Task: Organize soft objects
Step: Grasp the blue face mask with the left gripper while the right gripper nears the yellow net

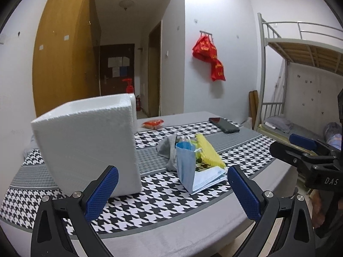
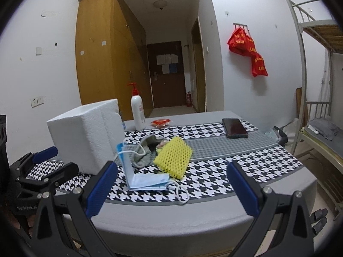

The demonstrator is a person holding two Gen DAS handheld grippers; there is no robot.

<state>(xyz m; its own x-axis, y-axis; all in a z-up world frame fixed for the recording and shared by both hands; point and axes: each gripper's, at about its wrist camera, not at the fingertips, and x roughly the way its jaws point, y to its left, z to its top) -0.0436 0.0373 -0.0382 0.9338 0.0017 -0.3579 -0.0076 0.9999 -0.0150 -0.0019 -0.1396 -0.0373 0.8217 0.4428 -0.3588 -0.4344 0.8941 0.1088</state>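
A small pile of soft things lies mid-table on the houndstooth cloth (image 1: 150, 209) (image 2: 235, 171): a folded light-blue face mask (image 1: 188, 171) (image 2: 148, 178), a yellow foam net sleeve (image 1: 209, 151) (image 2: 174, 157) and a grey sock (image 1: 168, 148) (image 2: 145, 152). A white foam box (image 1: 85, 145) (image 2: 85, 135) stands upright left of the pile. My left gripper (image 1: 172, 192) is open, just short of the mask. My right gripper (image 2: 171, 188) is open too, near the table's front edge, facing the pile. Neither holds anything.
A black phone (image 1: 224, 124) (image 2: 234, 127) lies at the far right of the cloth, a red packet (image 1: 153, 123) (image 2: 160, 122) at the back. A white pump bottle (image 2: 137, 109) stands behind the box. A bunk bed (image 1: 300, 64) is to the right.
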